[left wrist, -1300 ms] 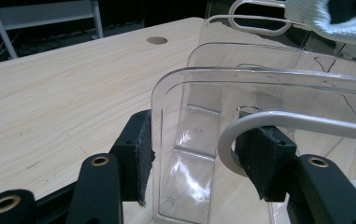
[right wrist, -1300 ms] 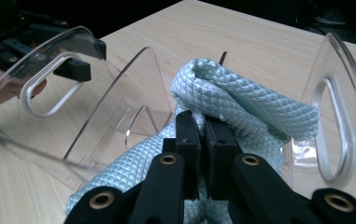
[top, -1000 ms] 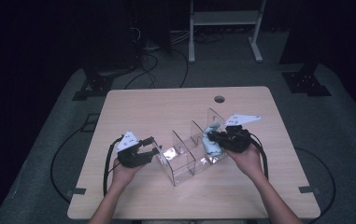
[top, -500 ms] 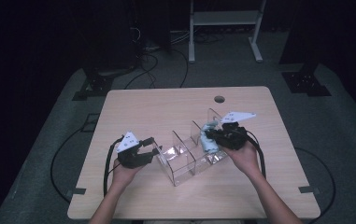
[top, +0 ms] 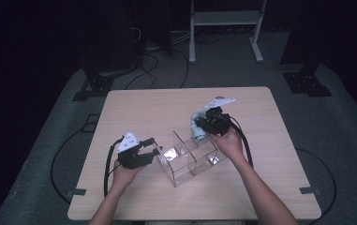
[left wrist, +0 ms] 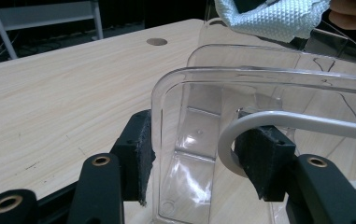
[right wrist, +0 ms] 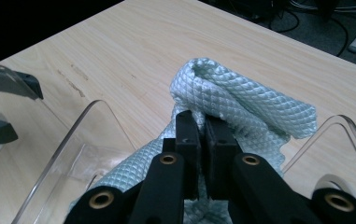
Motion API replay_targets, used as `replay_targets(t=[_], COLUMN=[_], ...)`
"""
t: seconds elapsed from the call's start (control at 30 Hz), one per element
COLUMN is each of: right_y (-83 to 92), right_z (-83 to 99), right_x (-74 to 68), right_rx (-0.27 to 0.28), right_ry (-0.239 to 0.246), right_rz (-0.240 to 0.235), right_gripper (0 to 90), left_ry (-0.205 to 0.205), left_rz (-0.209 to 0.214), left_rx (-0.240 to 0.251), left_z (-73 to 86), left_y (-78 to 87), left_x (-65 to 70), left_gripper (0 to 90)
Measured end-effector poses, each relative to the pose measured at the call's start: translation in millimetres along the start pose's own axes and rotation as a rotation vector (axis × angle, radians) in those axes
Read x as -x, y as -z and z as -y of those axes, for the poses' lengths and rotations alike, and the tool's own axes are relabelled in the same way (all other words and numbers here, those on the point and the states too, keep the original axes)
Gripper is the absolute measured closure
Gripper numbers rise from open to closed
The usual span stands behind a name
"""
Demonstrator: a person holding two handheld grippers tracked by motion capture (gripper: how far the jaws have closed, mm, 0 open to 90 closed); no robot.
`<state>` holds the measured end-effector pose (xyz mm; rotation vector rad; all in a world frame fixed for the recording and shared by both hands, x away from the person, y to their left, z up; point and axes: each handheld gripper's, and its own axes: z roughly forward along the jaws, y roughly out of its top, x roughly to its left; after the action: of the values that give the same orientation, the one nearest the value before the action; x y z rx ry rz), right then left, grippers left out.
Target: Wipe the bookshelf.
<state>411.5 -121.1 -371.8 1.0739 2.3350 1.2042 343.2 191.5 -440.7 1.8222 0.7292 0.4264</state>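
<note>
Left gripper (top: 153,151) jaws clamp the clear plastic bin's (top: 185,159) end wall; right gripper (top: 199,125) pinches the pale blue cloth (top: 196,129), lifted above the bin's far rim, its tail apparently inside, removal likely unfinished.

Black tools (top: 138,154), brass-ringed screw holes

- Pale blue-white cloth (right wrist: 241,100), woven in tiny diamonds (a bit shiny).
- See-through clear box (left wrist: 241,93), with a white curved handle (left wrist: 278,121).
- Light wood table (top: 143,108), with thin grain lines.
- Black right gripper (right wrist: 202,135), brass-coloured rivets.
- Black left gripper (left wrist: 194,158), dark fuzzy pads (left wrist: 144,154).
- Grey floor (top: 345,122).
</note>
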Motion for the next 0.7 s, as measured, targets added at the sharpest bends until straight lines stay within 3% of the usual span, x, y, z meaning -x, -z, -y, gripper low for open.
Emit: replay_targets(t=[0.17,0.3,0.43,0.57,0.7], right_y=[4.6,-7.1,-16.2,-10.2,3.8], right_z=[1.4,-8.4,-15.1,-11.5,-0.6], right_x=[-0.6,0.2,-0.7,-3.0,-4.0], right_rx=[-0.014,-0.035,-0.042,-0.036,-0.025], right_ry=[0.001,-0.027,-0.018,-0.003,0.012], right_rz=[0.004,0.025,0.047,0.047,0.032], right_gripper=[85.6,85.5,85.5,85.5,85.6], left_ry=[-0.003,0.001,0.017,0.024,0.004], left_rz=[-0.008,-0.007,0.001,0.002,-0.001], left_rx=[0.002,0.003,0.003,0.003,-0.002], left_z=[-0.6,-0.1,0.3,0.0,-0.5], left_y=[-1.4,-1.3,-1.0,-1.6,-1.6], left_x=[1.7,1.3,0.2,-0.6,0.7], left_gripper=[47.1,47.1,47.0,47.0,47.0])
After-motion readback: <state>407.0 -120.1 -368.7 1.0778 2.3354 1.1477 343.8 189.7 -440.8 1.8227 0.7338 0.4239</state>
